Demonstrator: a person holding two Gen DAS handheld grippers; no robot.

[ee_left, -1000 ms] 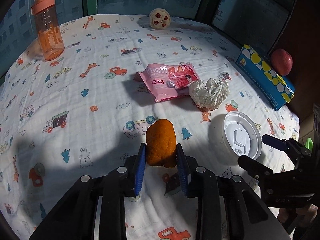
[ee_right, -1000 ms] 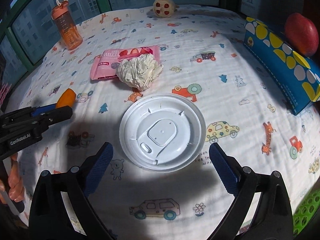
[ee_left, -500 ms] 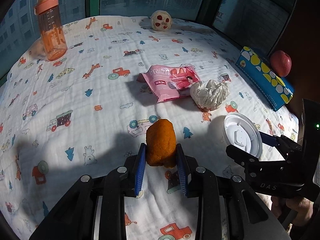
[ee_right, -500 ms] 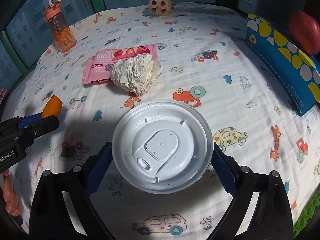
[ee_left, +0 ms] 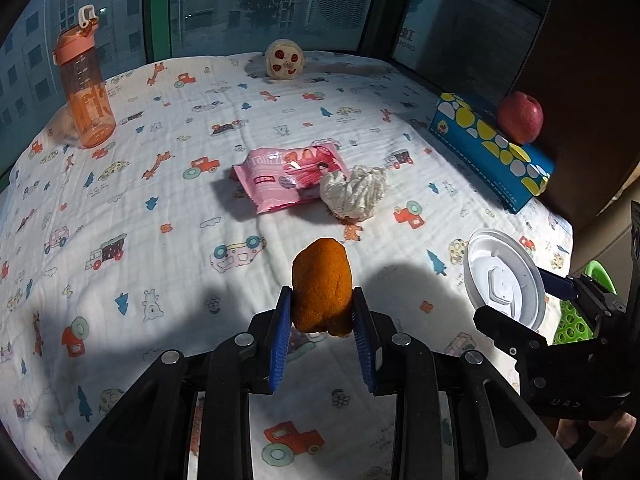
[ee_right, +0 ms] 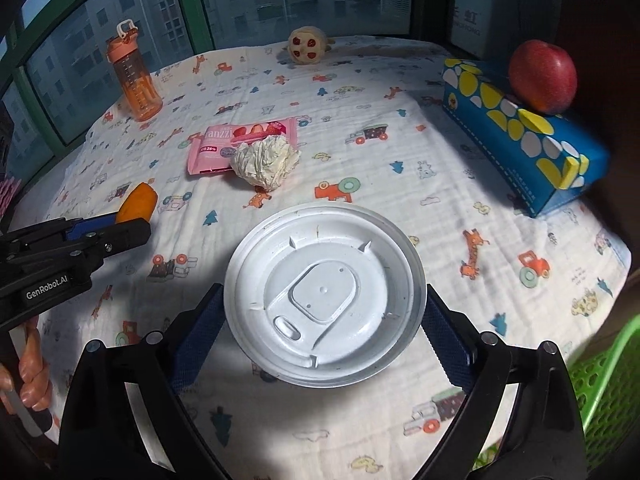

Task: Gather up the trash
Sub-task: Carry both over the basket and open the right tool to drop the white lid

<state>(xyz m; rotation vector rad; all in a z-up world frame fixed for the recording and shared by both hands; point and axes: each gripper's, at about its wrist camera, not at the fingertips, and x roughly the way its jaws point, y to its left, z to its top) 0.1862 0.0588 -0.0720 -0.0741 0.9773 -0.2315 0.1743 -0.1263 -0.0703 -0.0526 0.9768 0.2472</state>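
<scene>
Pinching orange peel [ee_left: 322,288] between left hand-held gripper [ee_left: 321,330] pads

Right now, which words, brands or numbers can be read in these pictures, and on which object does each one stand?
"GenRobot.AI": on the left hand-held gripper, on its black body.
"anzzi" and "26%": on the pink snack wrapper; the first letters are hidden by a fold.
"UAS": on the right hand-held gripper, faint on its black body.
Orange bottle: scale marks and big letters, too blurred to read.
Window sign: characters, too blurred to read.
</scene>
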